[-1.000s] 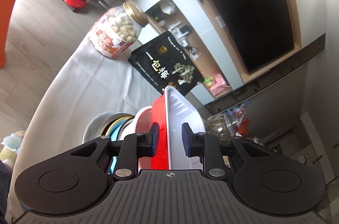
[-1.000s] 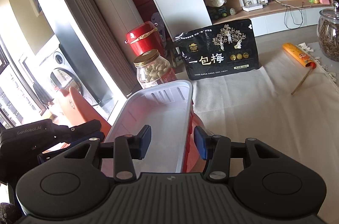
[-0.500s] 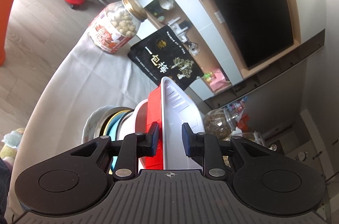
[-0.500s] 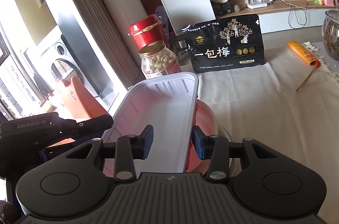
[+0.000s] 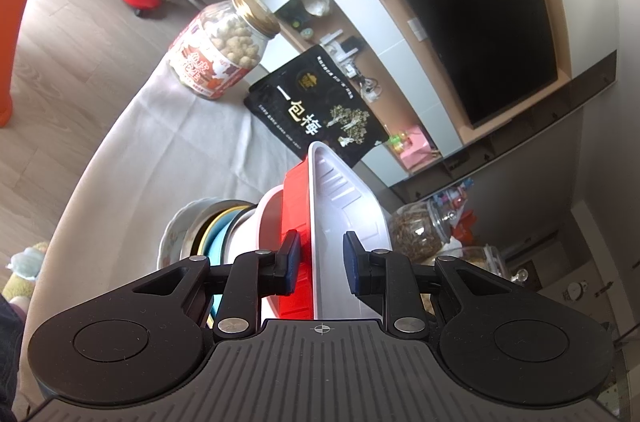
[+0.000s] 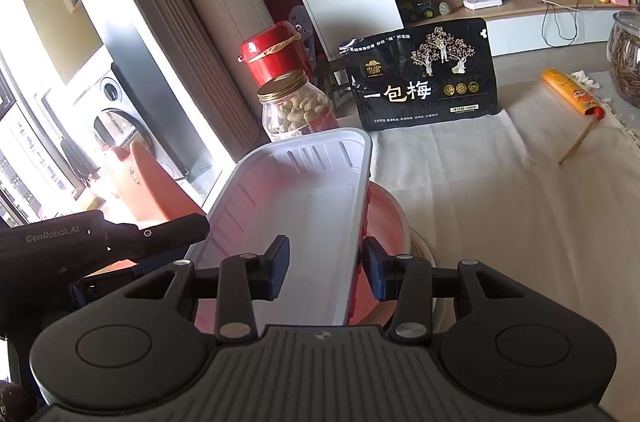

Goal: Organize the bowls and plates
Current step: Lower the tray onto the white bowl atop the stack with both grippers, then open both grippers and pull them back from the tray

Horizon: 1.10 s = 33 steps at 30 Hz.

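Pinching opposite rims of one rectangular tray (image 6: 296, 206), both grippers have it between them above a stack of dishes. The left gripper (image 5: 318, 262) has its two pads on the tray's rim near one long side, one pad on the red outside and one on the white inside, with the tray seen almost edge-on in that view. The right gripper (image 6: 324, 266) straddles the other long rim, one pad inside the white basin and one outside against the red wall; whether both pads press firmly I cannot tell for certain, but the rim sits between them and the tray looks carried.

Just under the tray is a white bowl (image 5: 269, 218) with a reddish inside, and under that a nested pile: a metal bowl, a blue and a yellow dish, and a pale patterned plate (image 5: 173, 242) at the bottom, all on the cloth-covered table (image 5: 132, 142). So the stacking looks mostly done, and this tray seems to be the last piece, tilted and not yet settled on the pile. What is left, by my reading, is to level it, lower it onto the white bowl and let go.

Beyond stand a peanut jar (image 5: 220, 54) and a black snack bag (image 6: 424, 78), well apart from the stack.
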Tool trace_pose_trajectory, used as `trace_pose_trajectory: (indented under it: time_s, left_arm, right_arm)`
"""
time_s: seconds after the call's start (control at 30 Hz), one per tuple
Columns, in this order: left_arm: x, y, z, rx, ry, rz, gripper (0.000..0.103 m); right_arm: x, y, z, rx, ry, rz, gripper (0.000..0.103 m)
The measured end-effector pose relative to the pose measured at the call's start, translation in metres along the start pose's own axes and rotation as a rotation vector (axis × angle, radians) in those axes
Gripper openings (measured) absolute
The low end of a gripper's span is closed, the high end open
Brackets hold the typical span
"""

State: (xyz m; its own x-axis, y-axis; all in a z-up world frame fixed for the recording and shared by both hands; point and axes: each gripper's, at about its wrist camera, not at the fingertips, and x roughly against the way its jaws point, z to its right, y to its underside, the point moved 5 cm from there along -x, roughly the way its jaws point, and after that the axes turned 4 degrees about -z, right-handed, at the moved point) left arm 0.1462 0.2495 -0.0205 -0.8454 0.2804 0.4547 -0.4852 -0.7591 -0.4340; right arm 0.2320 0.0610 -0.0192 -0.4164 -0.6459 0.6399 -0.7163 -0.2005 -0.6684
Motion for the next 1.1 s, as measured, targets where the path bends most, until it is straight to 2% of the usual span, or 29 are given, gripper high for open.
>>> trace_pose_trajectory:
  time_s: [0.57, 0.7, 0.83, 0.97, 1.03, 1.1]
  left_arm:
    - [-0.005, 0.000, -0.003, 0.004, -0.007, -0.006, 0.025]
    - [-0.004, 0.000, -0.001, -0.022, -0.020, 0.013, 0.025]
    - [0.007, 0.000, 0.009, -0.065, -0.065, 0.074, 0.025]
    - [0.038, 0.016, 0.022, -0.101, -0.152, 0.192, 0.025]
    - [0.057, 0.034, 0.035, -0.164, -0.207, 0.261, 0.025]
    - [0.070, 0.058, 0.049, -0.263, -0.275, 0.292, 0.026]
  right_arm:
    - [-0.004, -0.001, 0.001, 0.003, 0.010, 0.003, 0.041]
    - [-0.003, -0.002, 0.002, 0.007, 0.010, 0.013, 0.041]
    - [0.006, -0.003, 0.003, 0.020, 0.034, 0.061, 0.041]
    - [0.035, 0.001, 0.006, 0.045, 0.063, 0.138, 0.042]
    - [0.054, 0.007, 0.007, 0.050, 0.047, 0.155, 0.045]
    - [0.073, 0.019, 0.008, 0.056, 0.039, 0.149, 0.051]
